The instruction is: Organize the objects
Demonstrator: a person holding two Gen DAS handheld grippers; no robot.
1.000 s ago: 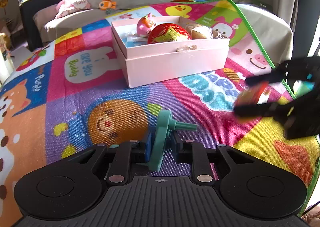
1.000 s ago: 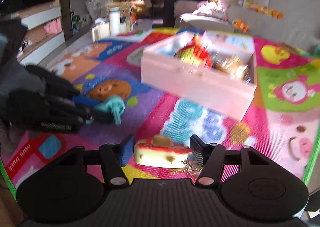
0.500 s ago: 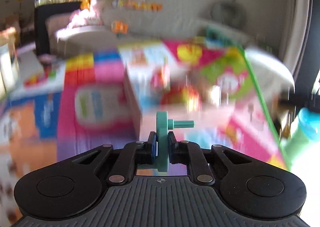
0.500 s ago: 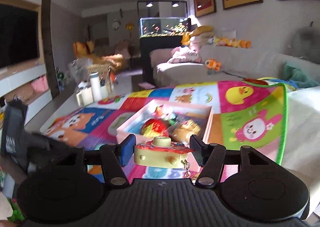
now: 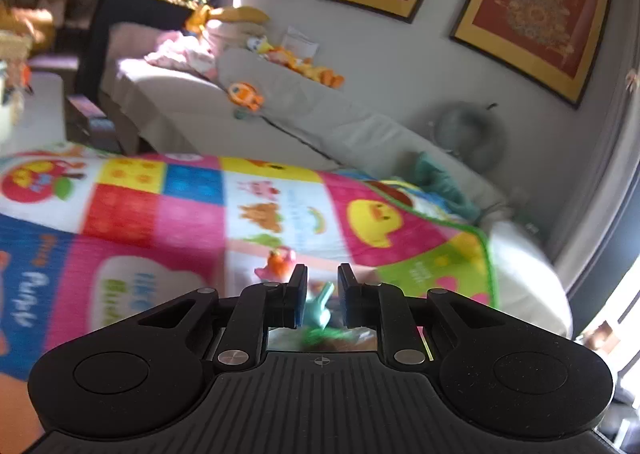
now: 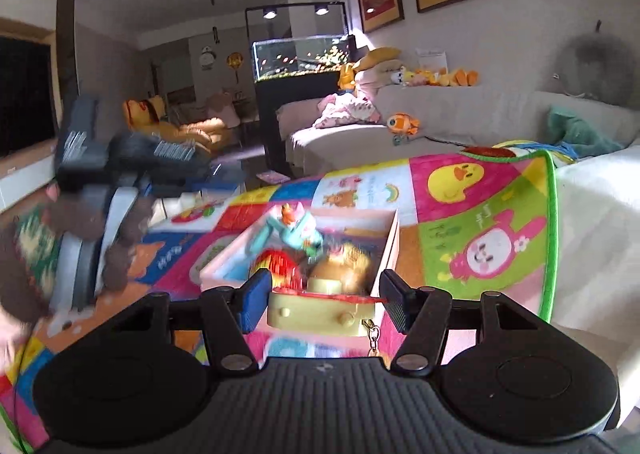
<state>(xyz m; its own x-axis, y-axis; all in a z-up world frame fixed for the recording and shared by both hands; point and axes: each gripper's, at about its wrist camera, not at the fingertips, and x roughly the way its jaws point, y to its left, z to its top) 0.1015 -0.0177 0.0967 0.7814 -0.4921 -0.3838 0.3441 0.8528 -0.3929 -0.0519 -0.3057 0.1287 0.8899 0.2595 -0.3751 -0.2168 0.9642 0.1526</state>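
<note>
- Right tool (image 6: 325, 286): the jaws have just been closing. They pinch a yellow toy camera (image 6: 320, 314) by its ends, red top upward, with a small metal clasp (image 6: 373, 334) dangling beneath it.
- Left tool (image 5: 323, 286): fingers drawn close together, with a teal toy (image 5: 320, 308) gripped between them. The toy is tilted, its peg slanting up to the right. It lies against the left pad; contact on the other side is too blurred to tell.
- Just beyond the toy camera is an open pink box (image 6: 386, 250), holding a red-gold ball (image 6: 276, 266), a gold ball (image 6: 348, 270) and a teal-and-orange figure (image 6: 292, 230).
- The box rests on a bright cartoon play mat (image 6: 480, 213).
- The left tool shows blurred, well left of the box.
- Behind is a pale sofa (image 6: 480, 113) with plush toys on it.
</note>
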